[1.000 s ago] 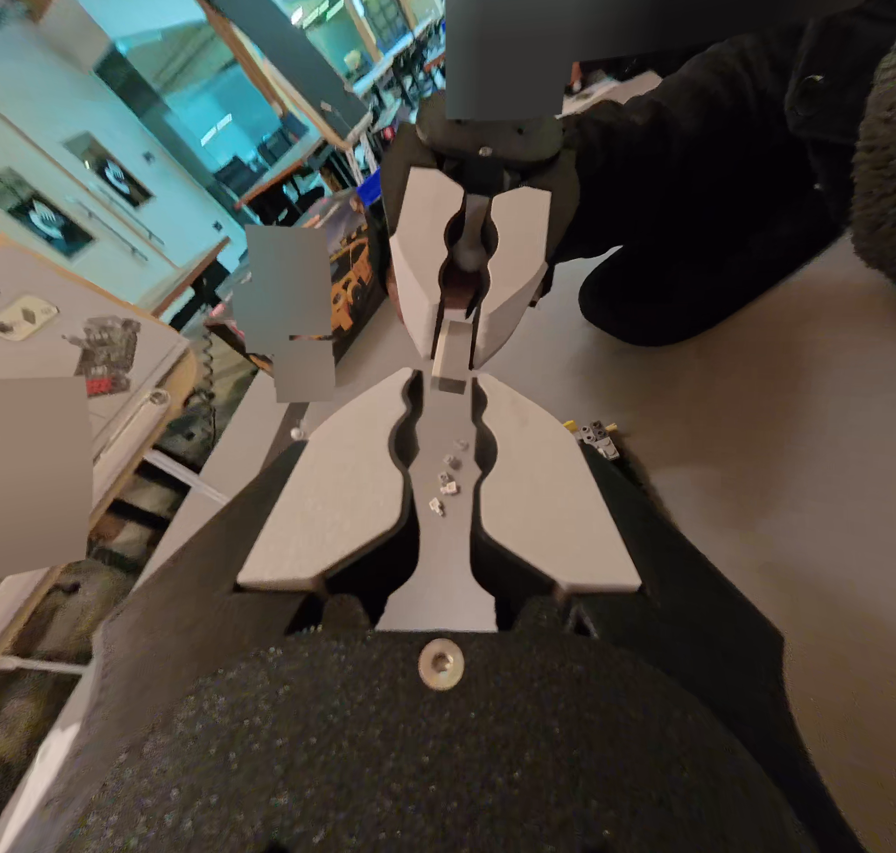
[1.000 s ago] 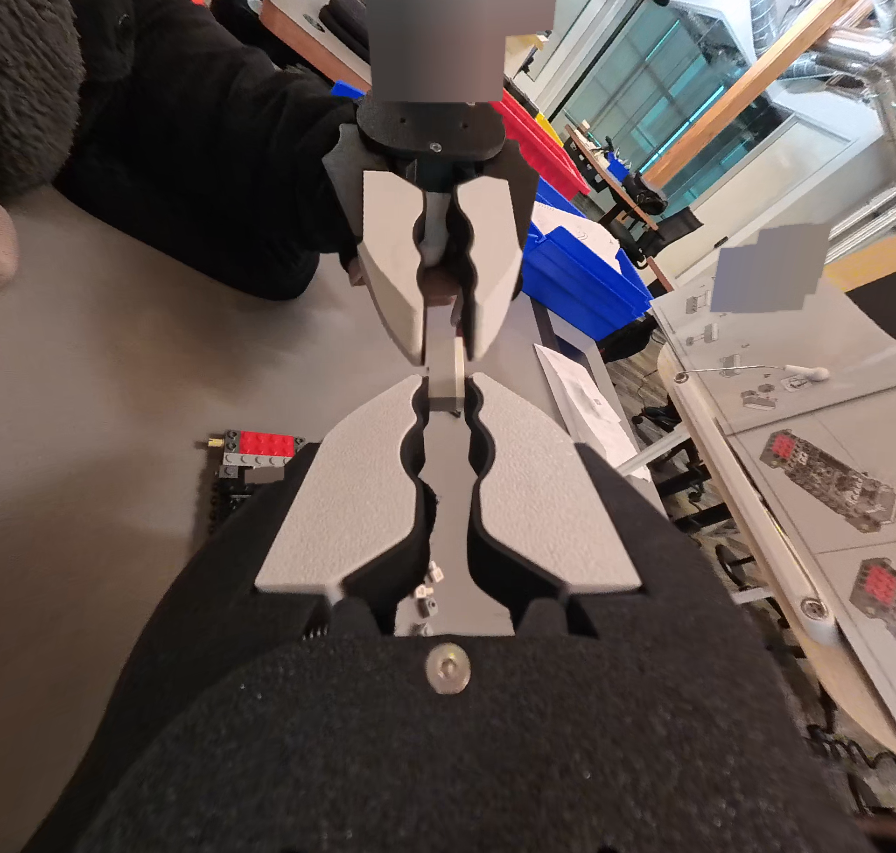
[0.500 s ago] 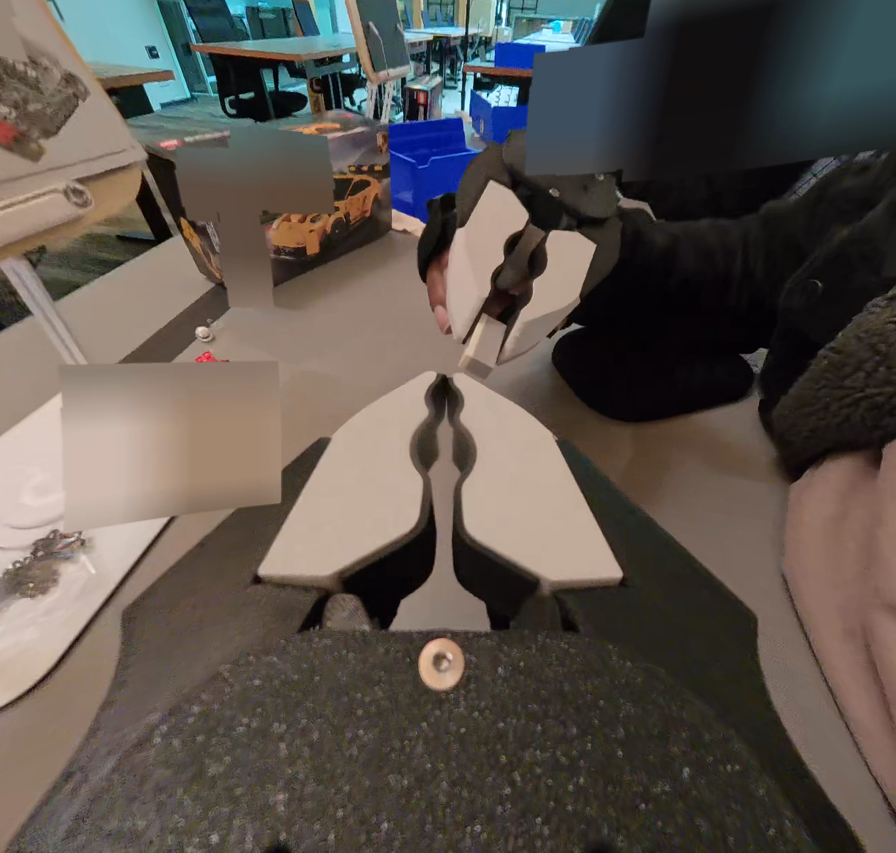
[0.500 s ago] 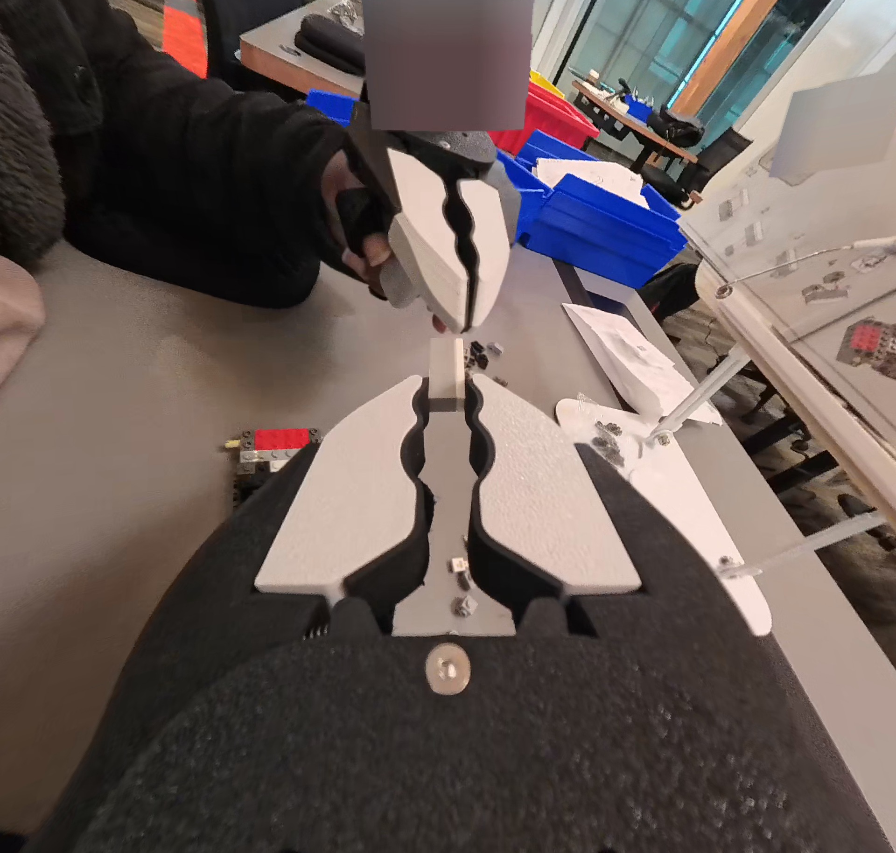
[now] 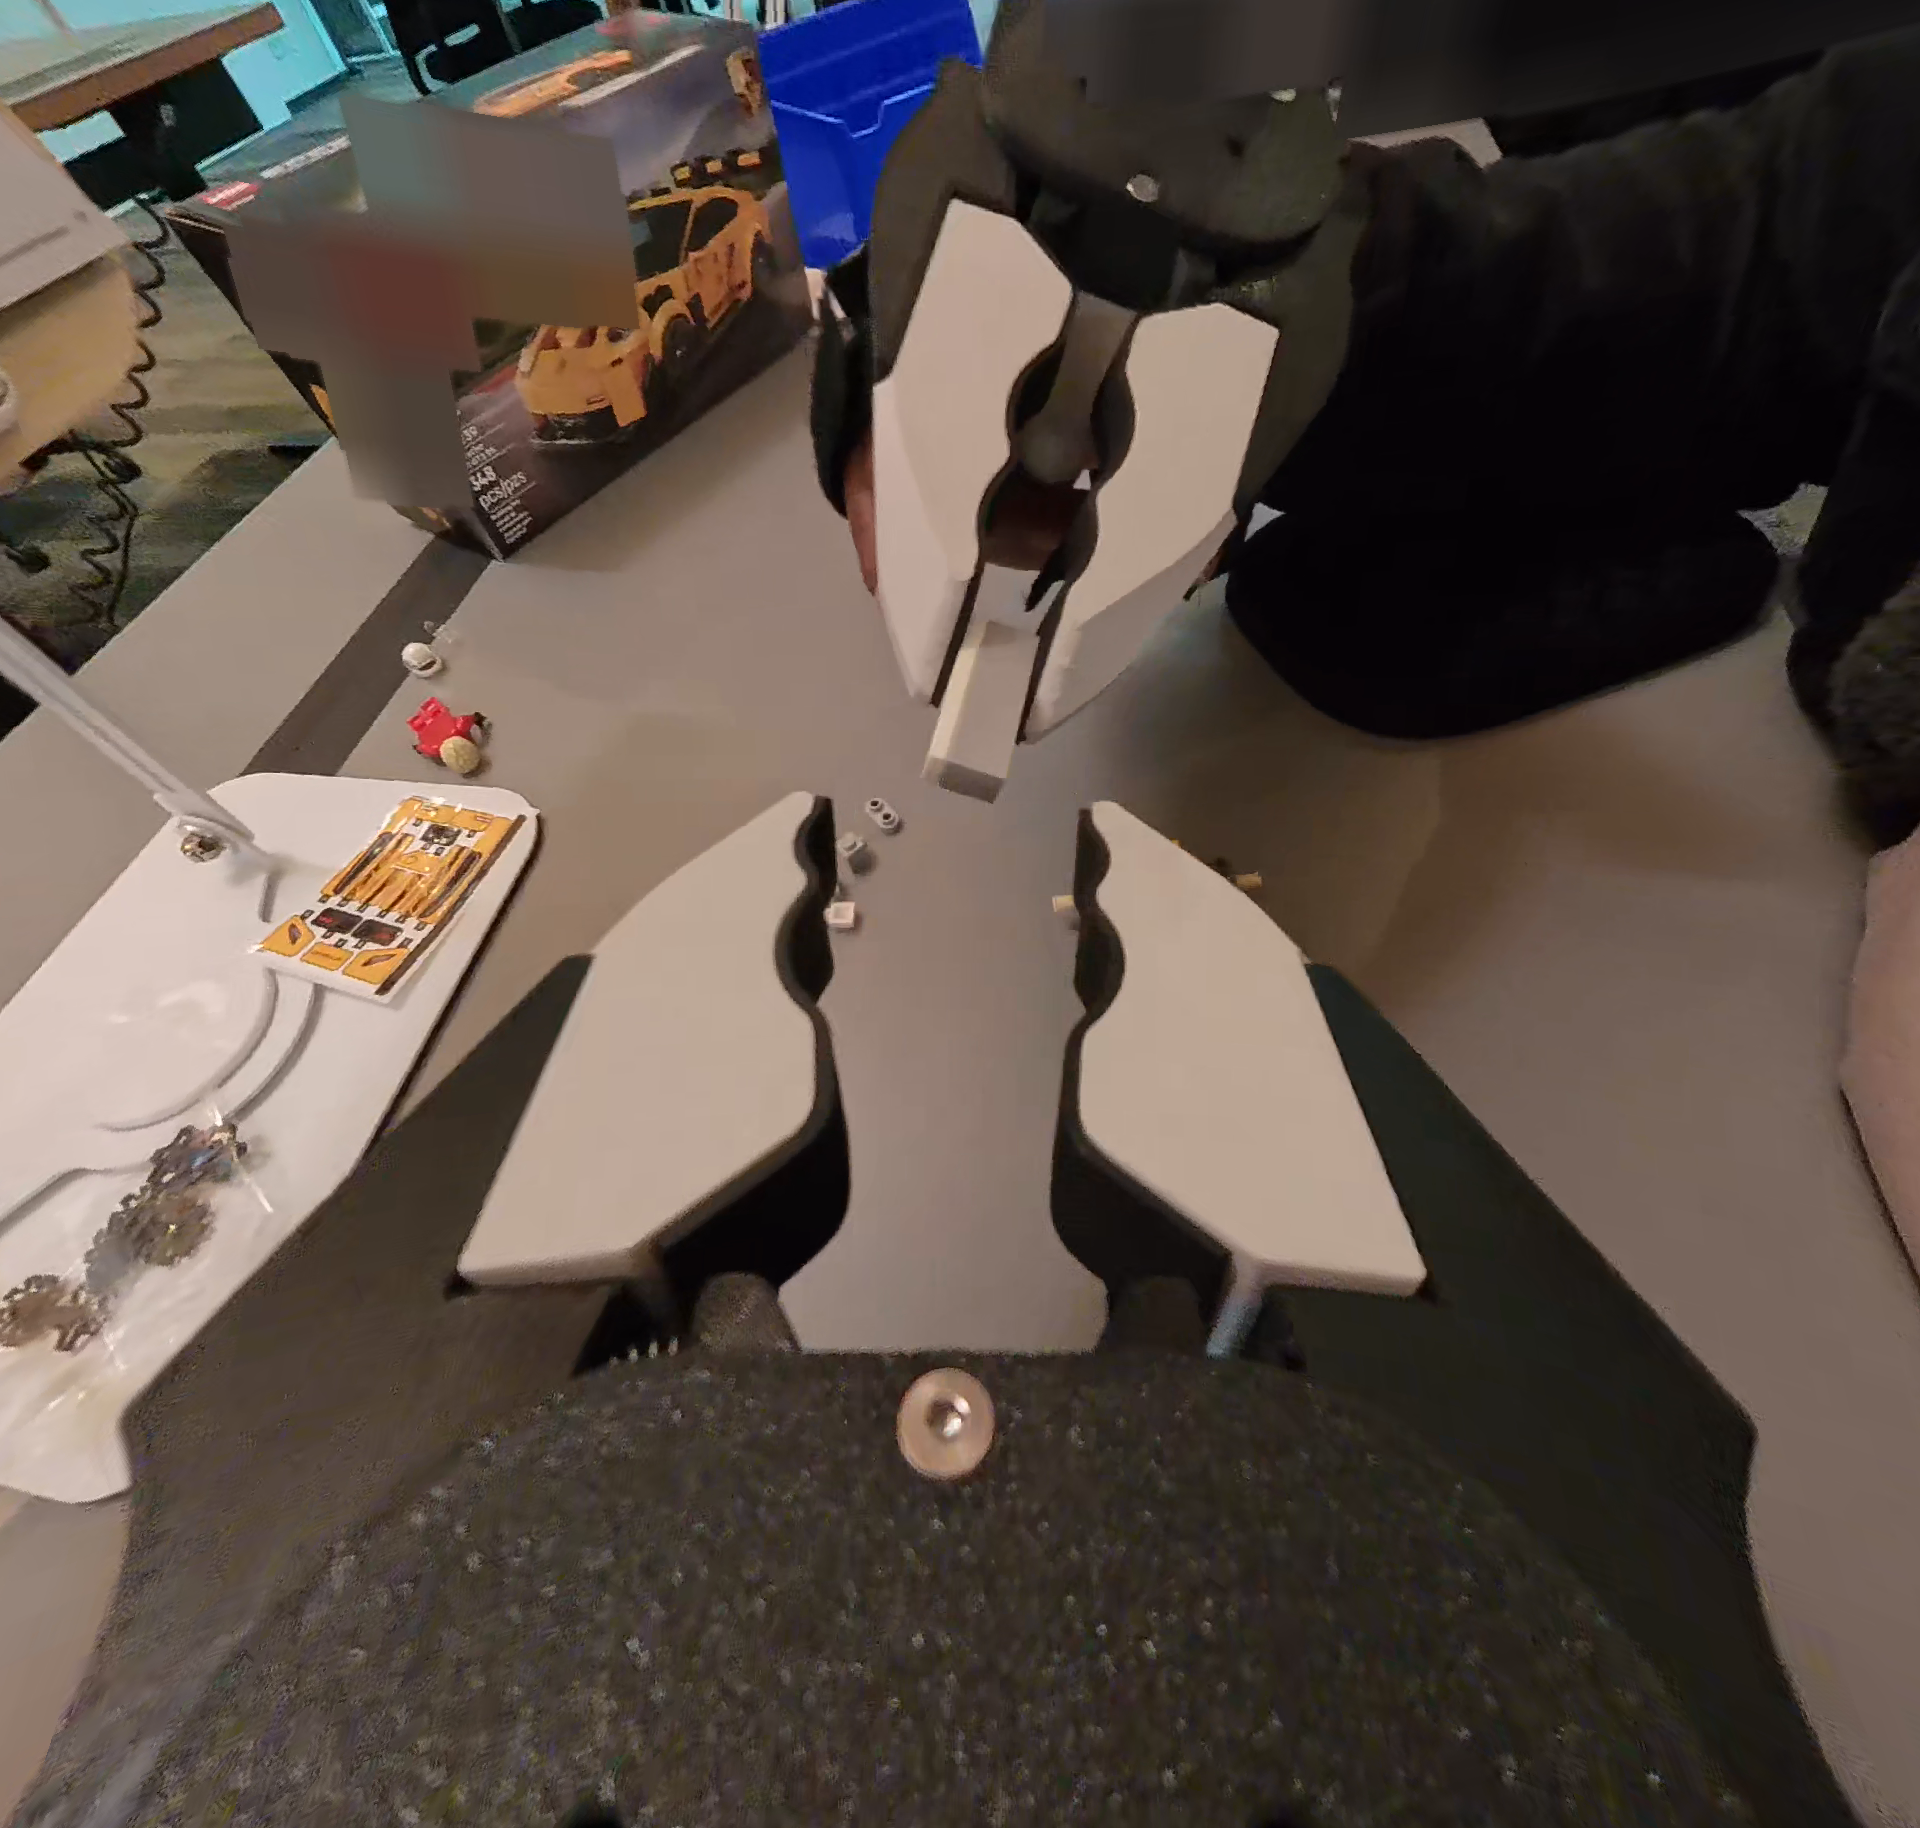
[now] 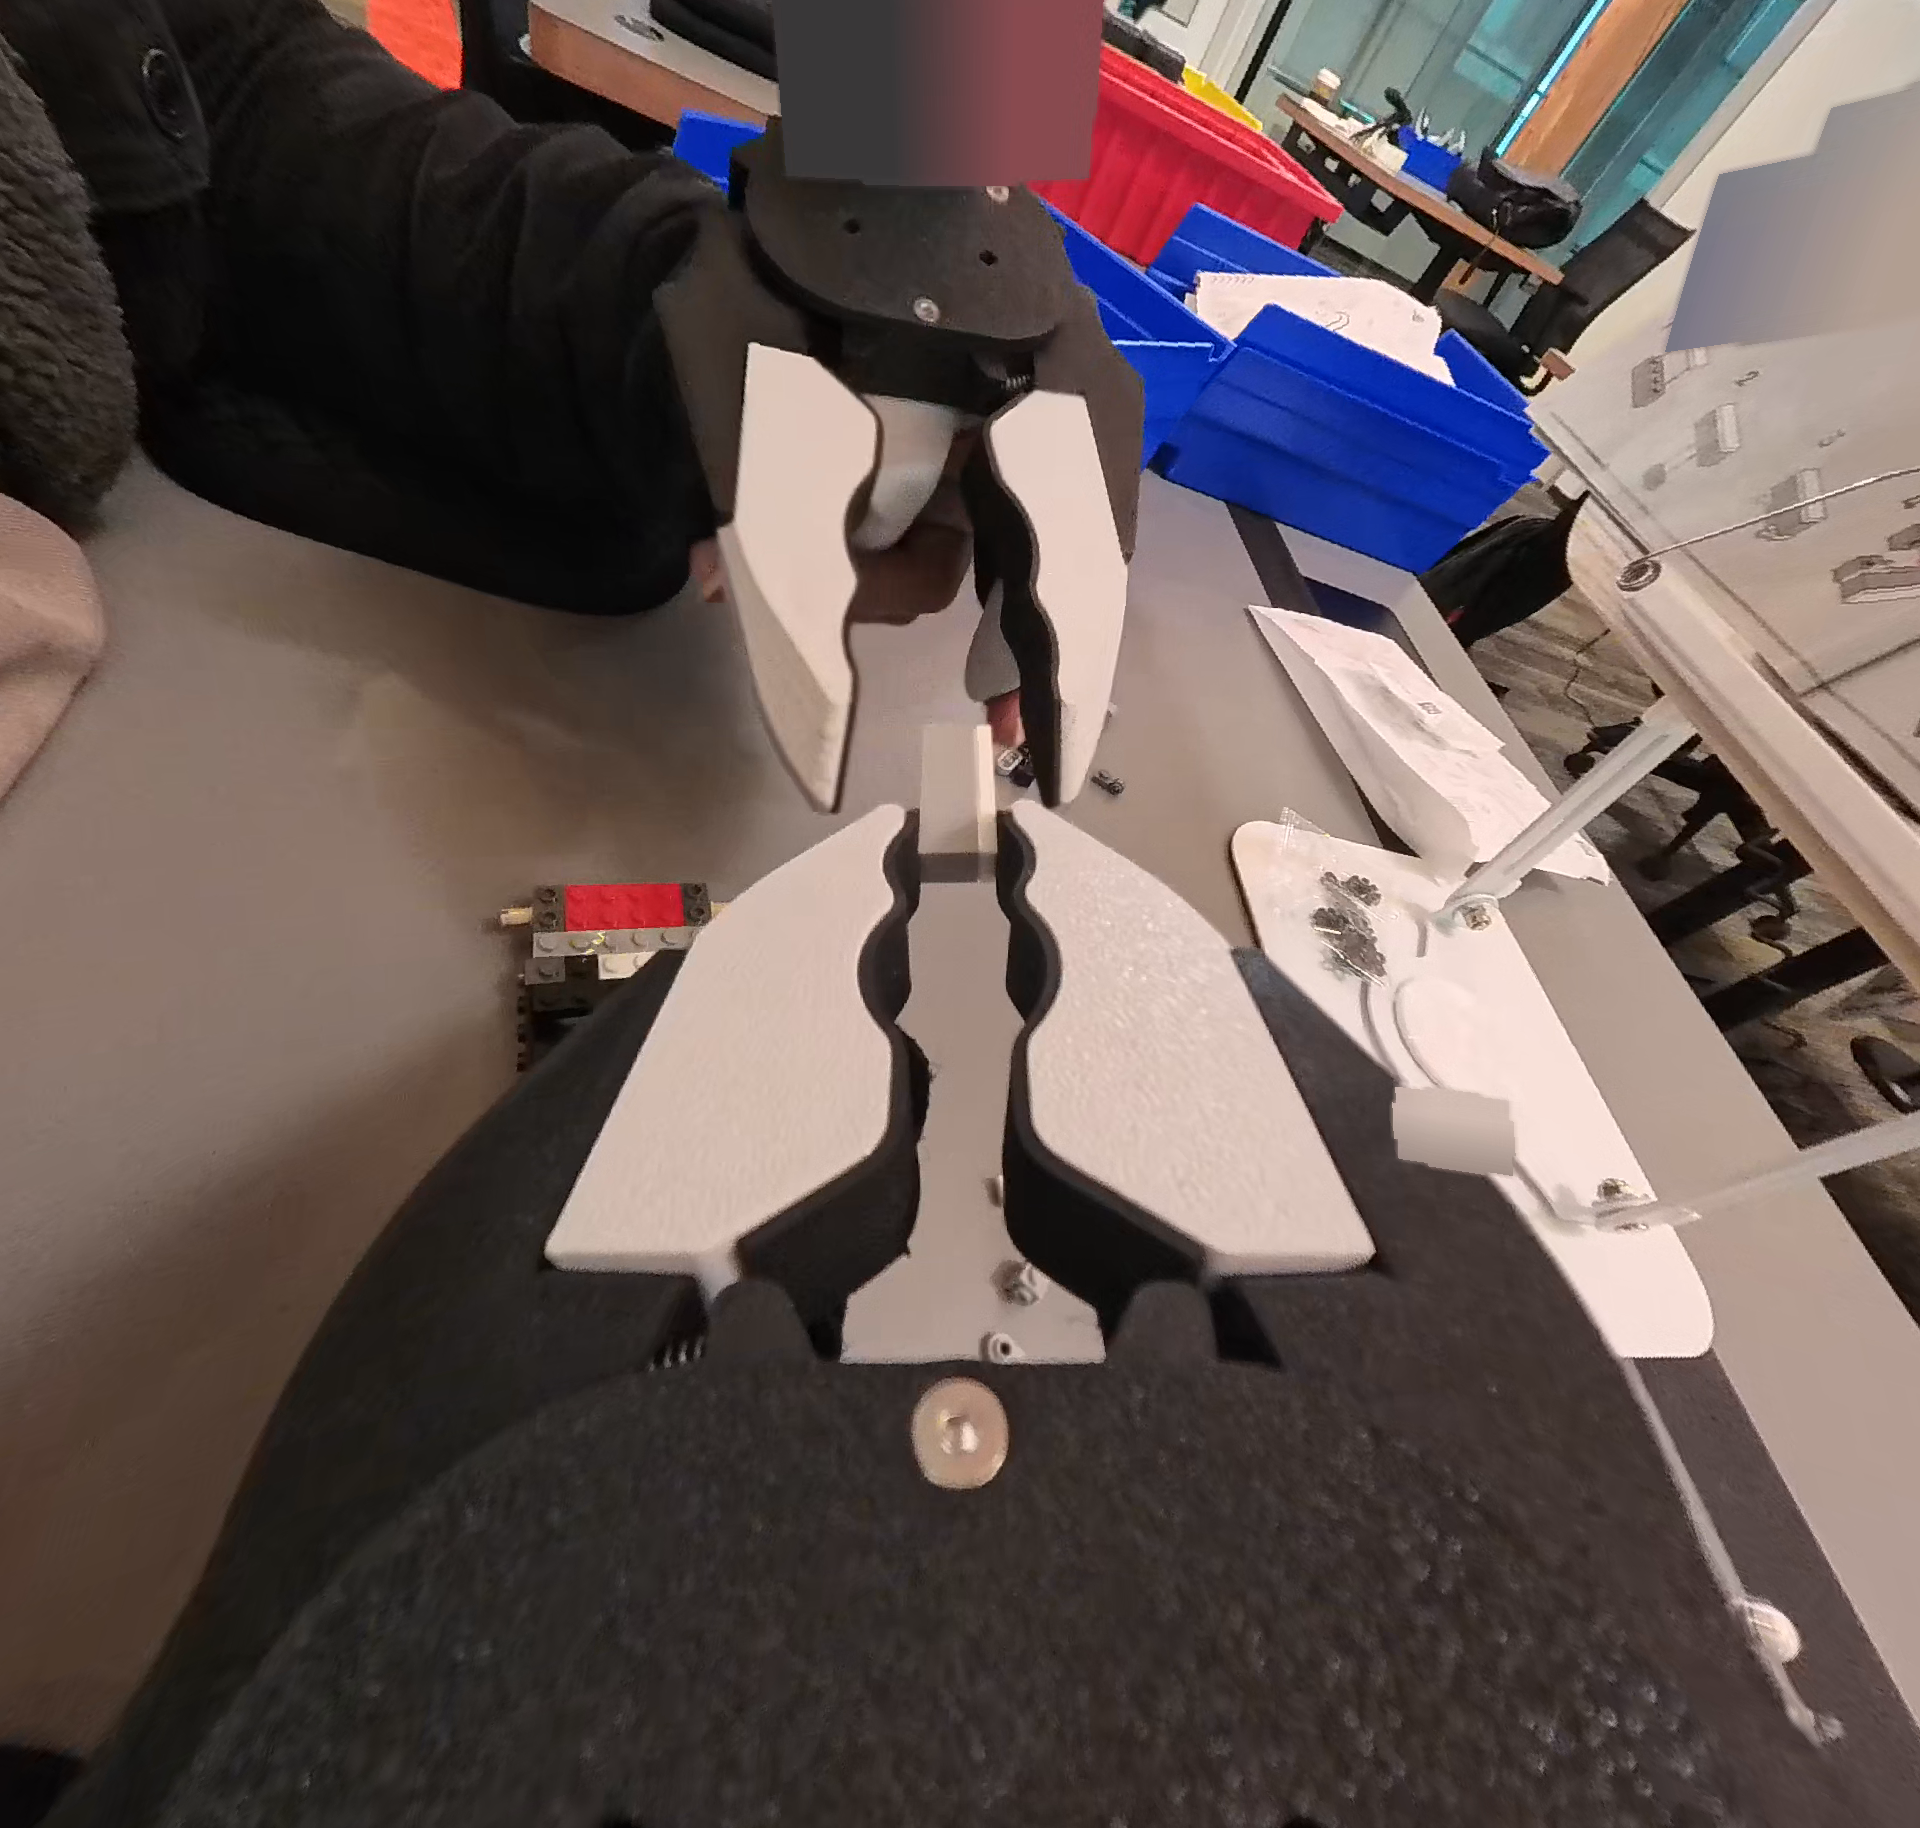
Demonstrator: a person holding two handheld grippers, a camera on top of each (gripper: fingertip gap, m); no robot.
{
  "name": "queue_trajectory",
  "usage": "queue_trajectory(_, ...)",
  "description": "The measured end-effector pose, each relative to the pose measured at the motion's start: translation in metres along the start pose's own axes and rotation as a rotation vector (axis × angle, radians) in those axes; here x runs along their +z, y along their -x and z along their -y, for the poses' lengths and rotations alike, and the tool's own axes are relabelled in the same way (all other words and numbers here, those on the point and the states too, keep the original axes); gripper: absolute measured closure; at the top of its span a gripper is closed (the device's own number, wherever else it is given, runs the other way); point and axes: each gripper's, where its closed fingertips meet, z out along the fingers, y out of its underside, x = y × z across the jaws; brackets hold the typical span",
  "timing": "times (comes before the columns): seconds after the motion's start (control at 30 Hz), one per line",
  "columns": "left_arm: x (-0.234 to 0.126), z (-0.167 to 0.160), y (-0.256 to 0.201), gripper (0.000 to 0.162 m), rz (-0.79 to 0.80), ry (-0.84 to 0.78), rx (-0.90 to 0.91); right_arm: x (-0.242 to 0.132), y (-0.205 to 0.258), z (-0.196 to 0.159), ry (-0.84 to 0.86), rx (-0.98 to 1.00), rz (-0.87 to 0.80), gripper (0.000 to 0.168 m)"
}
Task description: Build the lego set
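Observation:
My right gripper (image 6: 958, 822) is shut on a long white lego piece (image 6: 954, 786) that sticks out past its tips. In the left wrist view the right gripper (image 5: 985, 710) hangs above the grey table (image 5: 665, 635) with the white piece (image 5: 971, 729) pointing down at me. My left gripper (image 5: 951, 817) is open wide and empty. In the right wrist view the left gripper (image 6: 940, 793) straddles the free end of the white piece without touching it. A partly built model (image 6: 613, 921) with a red top lies on the table, left of my right gripper.
Several tiny grey pieces (image 5: 862, 843) lie by my left fingertips. A sticker sheet (image 5: 390, 879) and bagged dark parts (image 5: 135, 1228) lie on a white stand base (image 5: 156, 1030). A lego box (image 5: 582, 324), a red piece (image 5: 442, 724), blue bins (image 6: 1340, 417) and paper (image 6: 1403, 718) stand farther off. Both grippers' tips are close together, under 4 cm apart.
My left gripper, shut half a second ago, has opened wide. Both grippers have tilted down toward the table. The right gripper still holds the white piece.

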Motion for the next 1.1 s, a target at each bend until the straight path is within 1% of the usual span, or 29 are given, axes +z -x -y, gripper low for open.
queue_trajectory(0.07, 0.001, 0.001, -0.003, 0.117, -0.008, 0.004, 0.017, 0.001, 0.002, -0.002, 0.007, 0.002, 0.013, 0.155)
queue_trajectory(0.1, 0.001, 0.002, -0.006, 0.121, -0.018, -0.002, 0.018, 0.002, 0.004, -0.002, 0.009, 0.002, 0.020, 0.155)
queue_trajectory(0.27, -0.001, 0.006, -0.011, 0.148, -0.008, -0.008, 0.092, 0.005, 0.011, -0.004, 0.014, 0.001, 0.057, 0.155)
queue_trajectory(0.47, -0.001, 0.006, -0.013, 0.148, 0.032, 0.034, 0.202, 0.003, 0.013, -0.003, 0.006, -0.006, 0.072, 0.155)
queue_trajectory(0.7, -0.002, 0.010, -0.015, 0.147, 0.053, 0.045, 0.237, 0.000, 0.014, 0.003, -0.009, -0.026, 0.074, 0.155)
queue_trajectory(1.0, 0.002, 0.006, -0.009, 0.148, 0.053, 0.017, 0.183, 0.004, 0.009, -0.005, 0.025, 0.000, 0.051, 0.155)
queue_trajectory(1.1, 0.003, 0.007, -0.011, 0.147, 0.045, 0.003, 0.177, 0.005, 0.012, -0.007, 0.032, 0.016, 0.070, 0.155)
